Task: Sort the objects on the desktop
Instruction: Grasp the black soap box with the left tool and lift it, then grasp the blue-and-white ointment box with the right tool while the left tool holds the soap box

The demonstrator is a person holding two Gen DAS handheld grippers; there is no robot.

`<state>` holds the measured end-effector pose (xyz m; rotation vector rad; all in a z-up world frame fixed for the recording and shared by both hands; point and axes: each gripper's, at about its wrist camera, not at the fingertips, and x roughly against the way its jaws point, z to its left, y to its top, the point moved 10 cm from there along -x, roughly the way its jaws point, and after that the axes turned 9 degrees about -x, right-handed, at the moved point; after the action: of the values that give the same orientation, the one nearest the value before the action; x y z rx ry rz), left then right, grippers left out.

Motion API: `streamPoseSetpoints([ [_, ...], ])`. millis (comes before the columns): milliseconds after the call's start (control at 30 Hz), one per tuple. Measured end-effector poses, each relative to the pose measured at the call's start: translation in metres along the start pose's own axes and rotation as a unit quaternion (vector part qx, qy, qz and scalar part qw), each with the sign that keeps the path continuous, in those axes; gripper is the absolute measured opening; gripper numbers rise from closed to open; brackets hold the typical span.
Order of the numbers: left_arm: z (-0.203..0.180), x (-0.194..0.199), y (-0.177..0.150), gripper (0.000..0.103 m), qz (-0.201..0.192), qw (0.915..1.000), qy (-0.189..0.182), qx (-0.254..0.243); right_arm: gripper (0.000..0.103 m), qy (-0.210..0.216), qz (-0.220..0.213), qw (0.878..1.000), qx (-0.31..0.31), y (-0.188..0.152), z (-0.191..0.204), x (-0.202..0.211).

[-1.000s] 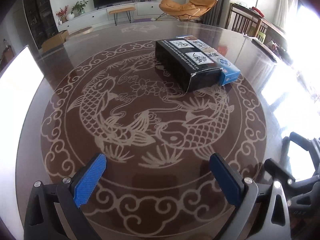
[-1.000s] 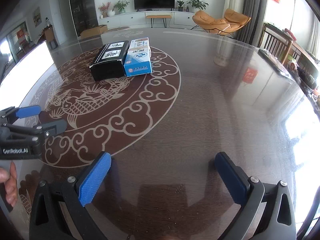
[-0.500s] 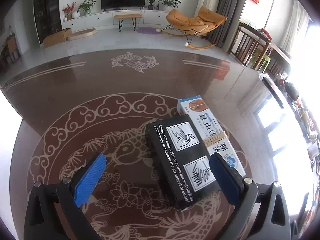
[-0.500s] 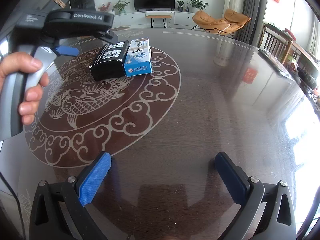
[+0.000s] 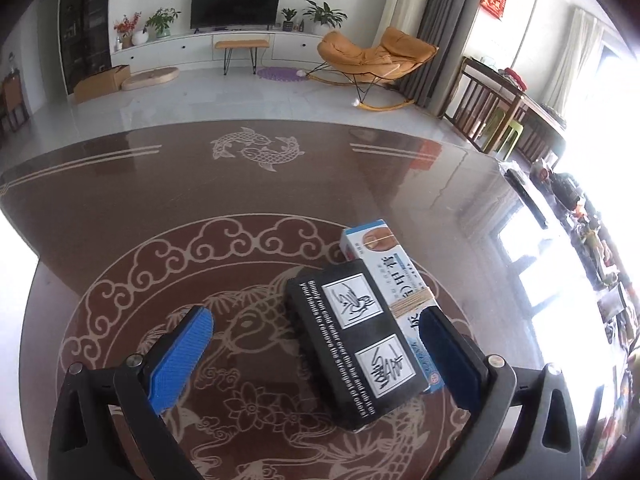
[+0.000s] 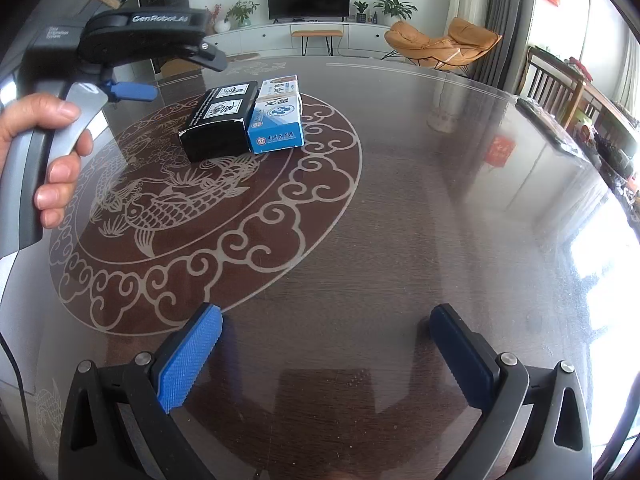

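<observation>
I hold the left gripper [image 5: 316, 354] above the round table [image 5: 160, 200], its blue fingers [image 5: 182, 356] spread wide and grasping nothing, with the black box [image 5: 352, 340] lying between them, nearer the right finger than the left. The blue-and-white box [image 5: 394, 280], bound with a band of pale string, lies flush against the black box's far side, and the right finger overlaps its near end in the left wrist view; whether it touches I cannot tell. From the right wrist view the left gripper [image 6: 132, 90] appears raised over the two boxes, held by my left hand [image 6: 44, 152], while the right gripper [image 6: 326, 354] hangs well back from them over bare table, fingers [image 6: 188, 356] likewise released and holding nothing. The count is two boxes, one black box [image 6: 220, 120] and one blue-and-white box [image 6: 276, 114], side by side on the carp pattern at the table's middle; I see no tray, bin or other sorting place in either view. By my judgement the sorting has scarcely begun: neither box is lifted or gripped, both rest on the table, and the left gripper looks poised for a first pick, probably the black box, with everything else left to do.
</observation>
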<state>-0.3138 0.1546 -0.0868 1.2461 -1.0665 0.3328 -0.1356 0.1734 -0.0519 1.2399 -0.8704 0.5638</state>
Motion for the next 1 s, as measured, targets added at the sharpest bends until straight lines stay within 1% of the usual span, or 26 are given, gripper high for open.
streamPoseSetpoints([
  [67,-0.01,-0.012,-0.001,0.103,0.015,0.9997,0.017,-0.01,0.103,0.0,0.0,1.0,0.0,0.0,0.0,0.0],
  [167,-0.006,-0.029,-0.008,0.103,0.033,0.9984,0.047,-0.004,0.103,0.0,0.0,1.0,0.0,0.0,0.0,0.0],
  [233,-0.002,-0.034,-0.015,0.103,0.033,0.9988,0.034,0.015,0.103,0.0,0.0,1.0,0.0,0.0,0.0,0.0],
  [333,0.012,-0.036,-0.022,0.103,0.036,0.9979,0.034,0.042,0.103,0.0,0.0,1.0,0.0,0.0,0.0,0.0],
  [400,0.021,-0.04,-0.028,0.103,0.049,0.9969,0.048,0.04,0.103,0.0,0.0,1.0,0.0,0.0,0.0,0.0],
  [433,0.022,-0.04,-0.03,0.103,0.047,0.997,0.055,0.029,0.103,0.0,0.0,1.0,0.0,0.0,0.0,0.0],
  [467,0.024,-0.039,-0.031,0.1,0.045,0.997,0.06,0.017,0.103,0.0,0.0,1.0,0.0,0.0,0.0,0.0],
  [500,0.023,-0.038,-0.033,0.093,0.04,0.9972,0.063,0.005,0.103,0.0,0.0,1.0,0.0,0.0,0.0,0.0],
  [567,0.022,-0.033,-0.034,0.063,0.031,0.9959,0.081,-0.026,0.103,0.0,0.0,1.0,0.0,0.0,0.0,0.0],
  [600,0.022,-0.03,-0.035,0.059,0.024,0.996,0.078,-0.035,0.103,0.0,0.0,1.0,0.0,0.0,0.0,0.0],
  [733,0.033,-0.015,-0.051,0.058,0.017,0.9963,0.072,-0.045,0.103,0.0,0.0,1.0,0.0,0.0,0.0,0.0],
  [800,0.042,-0.003,-0.066,0.058,0.012,0.9968,0.066,-0.044,0.103,0.0,0.0,1.0,0.0,0.0,0.0,0.0],
  [900,0.055,0.019,-0.093,0.058,0.008,0.9966,0.066,-0.05,0.103,0.0,0.0,1.0,0.0,0.0,0.0,0.001],
  [1000,0.071,0.041,-0.12,0.058,0.005,0.9967,0.069,-0.044,0.103,0.0,0.0,1.0,0.0,0.0,0.0,0.001],
])
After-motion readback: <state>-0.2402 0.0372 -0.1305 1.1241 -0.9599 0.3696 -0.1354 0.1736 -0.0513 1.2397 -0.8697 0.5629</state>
